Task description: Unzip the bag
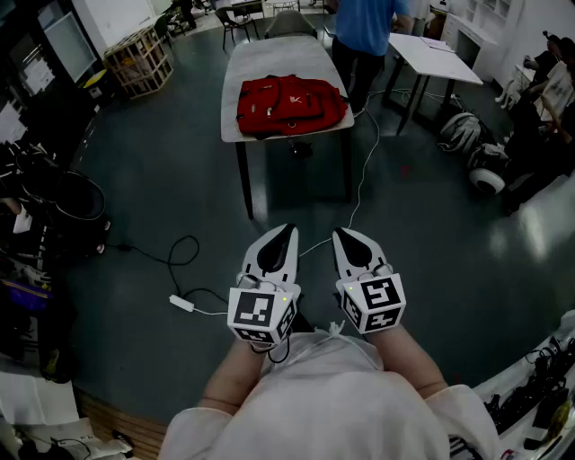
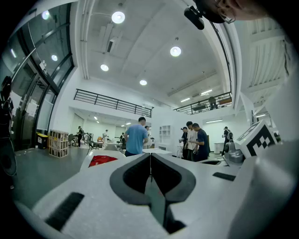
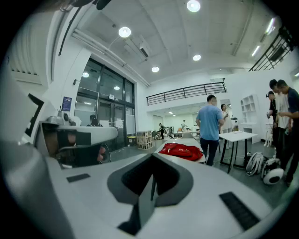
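- Bag (image 1: 289, 104): a red backpack lying flat on the counter (image 1: 269, 56), well ahead of us. We judge it soft, light and apt to slide, so one gripper should pin the fabric while the other pinches the zipper pull, which is too small to see here.
- Left gripper (image 1: 287, 235) and right gripper (image 1: 346, 238): both clenched on nothing, close to our body.

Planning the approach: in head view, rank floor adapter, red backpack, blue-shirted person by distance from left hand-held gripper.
1. White adapter, on floor, left of left hand-held gripper.
2. Red backpack, on table ahead.
3. Person in blue shirt, beyond table.
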`<state>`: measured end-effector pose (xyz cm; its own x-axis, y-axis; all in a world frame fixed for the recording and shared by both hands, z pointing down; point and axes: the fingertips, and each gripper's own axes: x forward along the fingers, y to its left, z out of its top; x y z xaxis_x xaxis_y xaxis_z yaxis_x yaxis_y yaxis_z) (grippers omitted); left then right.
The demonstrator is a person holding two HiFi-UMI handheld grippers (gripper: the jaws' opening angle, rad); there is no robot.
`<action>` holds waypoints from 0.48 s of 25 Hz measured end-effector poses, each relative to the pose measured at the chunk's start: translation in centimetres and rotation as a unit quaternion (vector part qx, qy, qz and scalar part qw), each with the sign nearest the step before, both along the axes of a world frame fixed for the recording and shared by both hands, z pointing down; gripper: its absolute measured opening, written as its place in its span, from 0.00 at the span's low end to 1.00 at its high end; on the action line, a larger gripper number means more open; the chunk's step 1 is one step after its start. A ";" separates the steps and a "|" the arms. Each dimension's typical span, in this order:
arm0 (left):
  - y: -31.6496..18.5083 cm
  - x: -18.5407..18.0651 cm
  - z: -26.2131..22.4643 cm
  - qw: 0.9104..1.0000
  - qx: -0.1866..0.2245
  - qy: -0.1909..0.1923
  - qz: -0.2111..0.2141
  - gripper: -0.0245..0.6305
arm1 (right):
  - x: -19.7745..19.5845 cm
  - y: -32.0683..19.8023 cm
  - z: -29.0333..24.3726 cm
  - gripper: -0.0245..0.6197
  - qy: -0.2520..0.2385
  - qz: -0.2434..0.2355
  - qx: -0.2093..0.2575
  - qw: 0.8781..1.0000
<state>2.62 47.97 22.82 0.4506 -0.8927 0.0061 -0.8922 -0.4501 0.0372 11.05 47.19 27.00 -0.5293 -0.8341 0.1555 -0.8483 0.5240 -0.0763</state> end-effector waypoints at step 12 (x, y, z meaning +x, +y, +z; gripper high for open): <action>-0.9 0.8 1.1 1.000 -0.009 0.005 0.009 0.07 | 0.6 -0.5 1.0 0.08 -0.015 0.001 -0.013 1.000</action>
